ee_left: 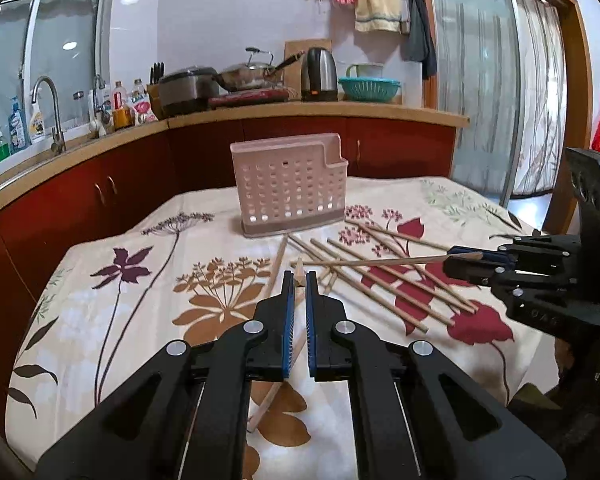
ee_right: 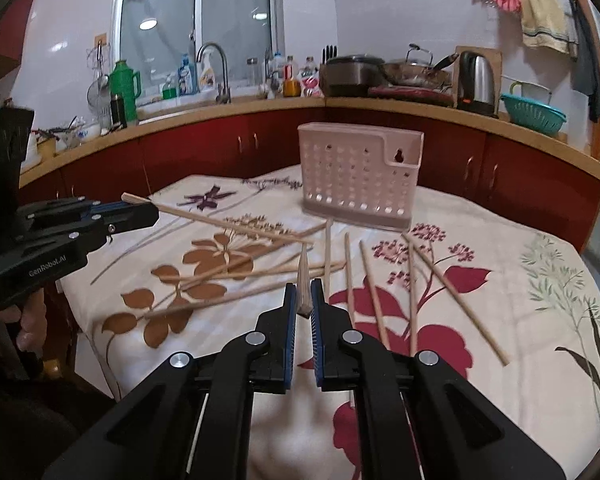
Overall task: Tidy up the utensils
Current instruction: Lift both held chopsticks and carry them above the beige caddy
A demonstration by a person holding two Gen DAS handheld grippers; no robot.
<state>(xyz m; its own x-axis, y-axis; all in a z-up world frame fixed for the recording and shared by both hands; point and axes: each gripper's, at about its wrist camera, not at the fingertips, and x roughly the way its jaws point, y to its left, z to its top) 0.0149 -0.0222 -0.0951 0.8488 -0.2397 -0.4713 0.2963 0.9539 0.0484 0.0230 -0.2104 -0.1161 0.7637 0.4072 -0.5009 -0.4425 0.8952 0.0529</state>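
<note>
The left gripper [ee_left: 299, 280] is clamped on 1 wooden chopstick [ee_left: 299, 276]; its tip pokes out between the fingertips, and its lower length shows under the fingers, running down toward the tablecloth [ee_left: 140, 320], though part of it is hidden behind the black finger bodies. The right gripper [ee_right: 304, 294] is likewise closed tight on 1 chopstick [ee_right: 303, 280], whose squared end sits between the blue pads; how far it extends below is hidden by the fingers.

Beyond and to the right of the right gripper's fingertips, 5 loose chopsticks [ee_right: 374, 300] lie fanned on the cloth; to the left of them several more overlap in a blurred heap, too tangled to count surely.

1 pink perforated utensil holder [ee_left: 290, 184] stands upright well ahead of both sets of fingertips, apart from the sticks. Its inside cannot be seen.

At the left edge of the right wrist view, part of a hand [ee_right: 24, 320] grips the left tool, mostly cut off.
</note>
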